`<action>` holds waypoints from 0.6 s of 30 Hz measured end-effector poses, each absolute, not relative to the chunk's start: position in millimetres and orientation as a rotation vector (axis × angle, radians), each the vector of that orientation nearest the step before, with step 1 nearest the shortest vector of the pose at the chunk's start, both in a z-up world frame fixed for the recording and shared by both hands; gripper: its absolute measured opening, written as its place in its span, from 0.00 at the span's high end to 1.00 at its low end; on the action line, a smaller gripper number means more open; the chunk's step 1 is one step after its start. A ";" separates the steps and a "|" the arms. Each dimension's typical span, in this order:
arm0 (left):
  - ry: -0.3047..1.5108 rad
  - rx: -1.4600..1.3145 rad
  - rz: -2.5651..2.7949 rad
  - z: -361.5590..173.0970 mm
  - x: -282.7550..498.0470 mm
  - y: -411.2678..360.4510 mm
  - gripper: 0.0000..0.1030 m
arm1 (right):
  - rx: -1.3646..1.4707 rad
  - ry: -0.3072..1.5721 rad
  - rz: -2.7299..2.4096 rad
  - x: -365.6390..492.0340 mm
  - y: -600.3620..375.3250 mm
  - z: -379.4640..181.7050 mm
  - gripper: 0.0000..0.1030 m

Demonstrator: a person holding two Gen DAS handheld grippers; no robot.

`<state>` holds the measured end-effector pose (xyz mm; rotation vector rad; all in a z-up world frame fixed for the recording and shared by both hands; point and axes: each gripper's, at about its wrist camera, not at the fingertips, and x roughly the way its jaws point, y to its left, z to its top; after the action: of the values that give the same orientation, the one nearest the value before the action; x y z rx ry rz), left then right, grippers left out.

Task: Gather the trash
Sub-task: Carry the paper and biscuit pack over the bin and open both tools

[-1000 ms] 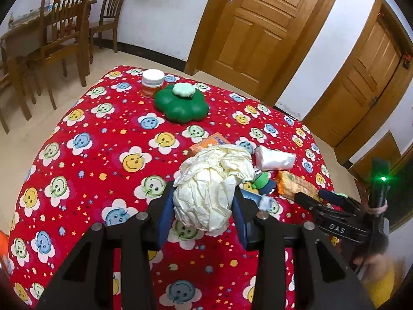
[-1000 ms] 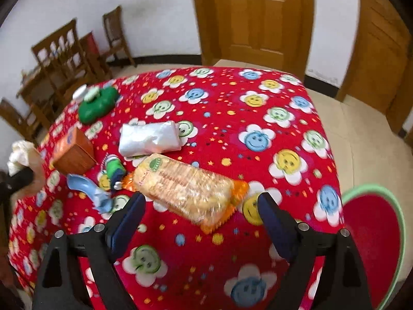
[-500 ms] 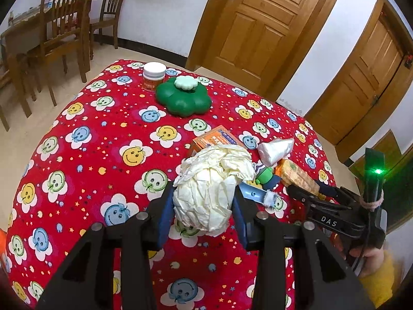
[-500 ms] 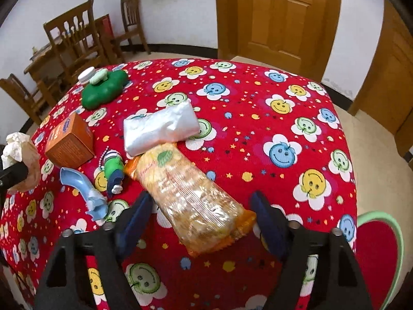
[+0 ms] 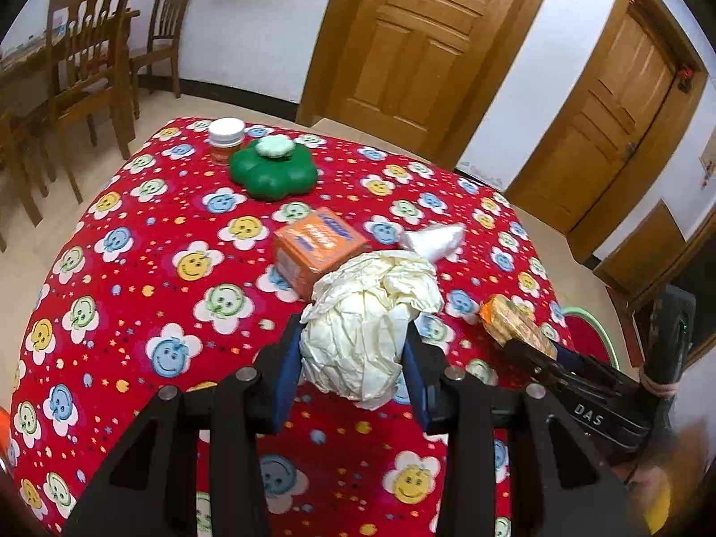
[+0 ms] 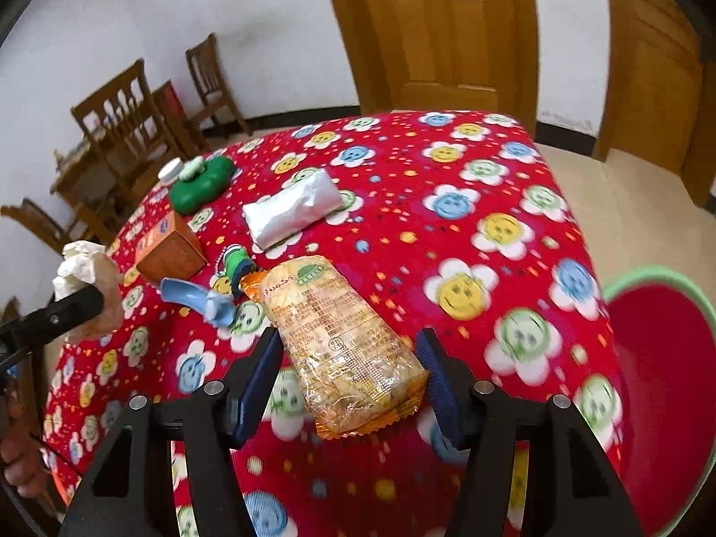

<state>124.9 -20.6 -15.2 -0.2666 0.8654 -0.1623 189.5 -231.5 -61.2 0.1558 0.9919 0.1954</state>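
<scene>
the left gripper [image 5: 353,369] pinches a crumpled paper ball [image 5: 371,326] above the red smiley tablecloth [image 5: 147,277]. the right gripper [image 6: 347,373] is spread, with 1 finger on each side of the orange snack wrapper [image 6: 340,340], which lies near the table edge beside the red basin [image 6: 662,385]. i think it should press on the wide middle of the wrapper and squeeze gently, because the film may slip. the wrapper has a green logo and small print, not readable. "das" is written on the right gripper in the left view.

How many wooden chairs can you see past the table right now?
3 in the left wrist view, all at upper left: tall-backed chair, smaller chair by the wall, and a partly cropped chair at the edge. More may be hidden.
</scene>
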 end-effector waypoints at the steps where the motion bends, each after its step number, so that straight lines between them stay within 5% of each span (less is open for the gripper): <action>1: 0.865 -0.262 -0.170 -13.9 123.2 -24.2 0.60 | 0.171 0.987 0.191 184.3 -235.3 -58.9 0.39; 18: 0.886 -0.155 -0.399 4.0 96.6 -119.8 0.60 | 0.304 0.852 -0.082 88.6 -326.5 -21.8 0.39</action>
<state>96.6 -119.8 4.0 -0.1546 0.8859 -0.3987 88.6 -326.5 -21.8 0.3038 0.8522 -0.0817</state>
